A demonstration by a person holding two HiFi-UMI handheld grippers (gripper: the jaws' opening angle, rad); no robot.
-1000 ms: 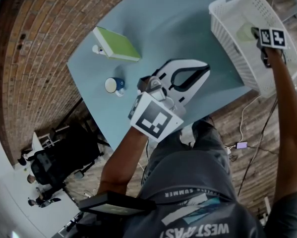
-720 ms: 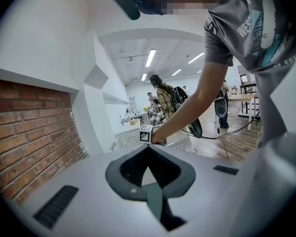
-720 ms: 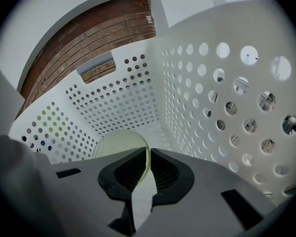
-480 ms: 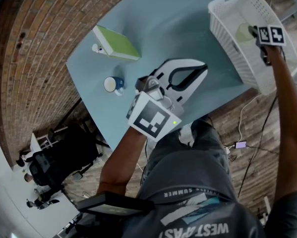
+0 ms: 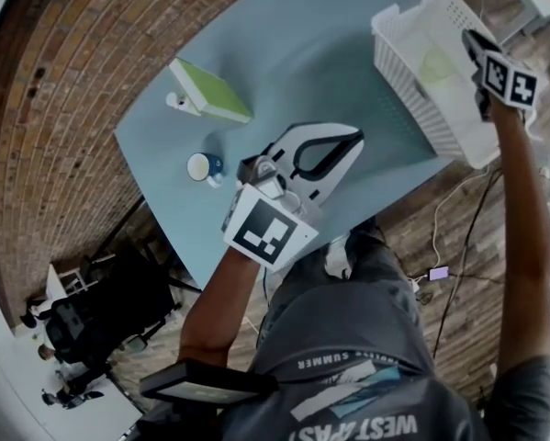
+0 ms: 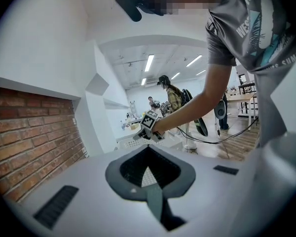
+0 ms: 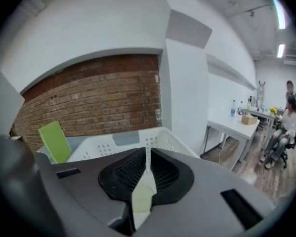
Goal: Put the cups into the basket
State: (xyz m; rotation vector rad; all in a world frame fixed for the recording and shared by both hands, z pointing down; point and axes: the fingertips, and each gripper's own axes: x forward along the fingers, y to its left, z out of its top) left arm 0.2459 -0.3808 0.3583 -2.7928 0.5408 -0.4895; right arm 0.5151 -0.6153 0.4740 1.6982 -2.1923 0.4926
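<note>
"SUMMER"-lettered shirt [image 5: 348, 333]; right gripper [image 5: 472, 44] over basket [image 5: 392, 62]

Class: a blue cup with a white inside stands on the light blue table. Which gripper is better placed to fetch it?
Probably the left gripper: it hangs over the light blue table near the blue cup with a white inside, while the right gripper is away over the white plastic basket.

Cup [image 7: 140, 200]: we see only a pale sliver through the right gripper [image 7: 147, 169].
Basket [image 7: 138, 138]: near side hidden.
White thing [image 5: 174, 100]: left of the box [image 5: 210, 92], too small for us.
People [image 7: 287, 115]: far right, too small to make out.
</note>
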